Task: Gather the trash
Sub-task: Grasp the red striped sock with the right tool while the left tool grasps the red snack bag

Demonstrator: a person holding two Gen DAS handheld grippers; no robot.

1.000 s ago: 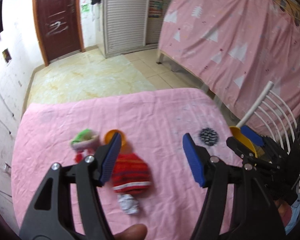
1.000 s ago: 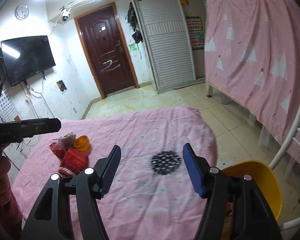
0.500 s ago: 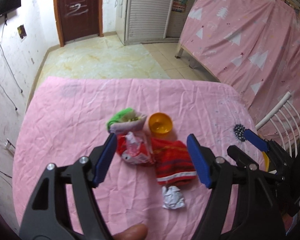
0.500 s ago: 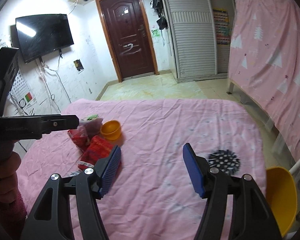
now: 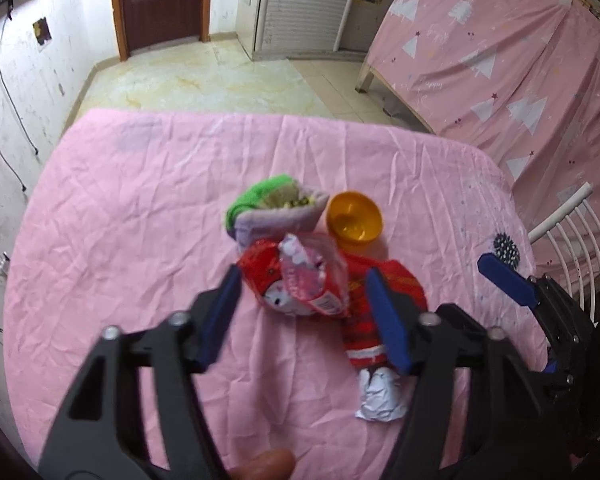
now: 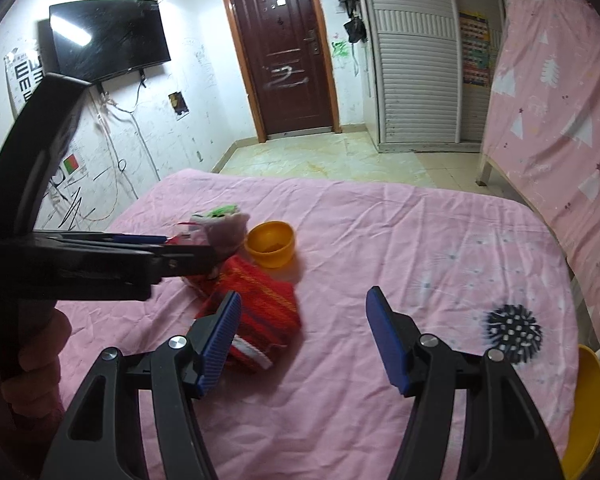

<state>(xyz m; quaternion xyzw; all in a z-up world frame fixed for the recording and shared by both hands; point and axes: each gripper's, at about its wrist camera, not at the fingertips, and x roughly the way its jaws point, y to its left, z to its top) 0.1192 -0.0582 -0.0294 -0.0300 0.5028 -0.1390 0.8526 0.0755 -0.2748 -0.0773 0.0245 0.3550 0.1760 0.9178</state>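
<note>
Fingers of the left gripper (image 5: 304, 304) spread wide, straddling a red-and-pink snack wrapper (image 5: 300, 284) without visibly touching it; right gripper (image 6: 304, 344) likewise agape, holding nothing, over the pink sheet (image 6: 400, 240). Wrapper lies mid-bed in a cluster: green-and-grey sock (image 5: 272, 210) just behind, orange bowl (image 5: 354, 220) beside, red striped sock (image 5: 364, 320) touching it, crumpled white paper (image 5: 380, 398) nearer (contact unclear). Black spiky ball (image 6: 514, 330) sits well apart.

The left gripper (image 5: 304, 304) has closed in, seemingly bracketing the red wrapper (image 5: 296, 284).
</note>
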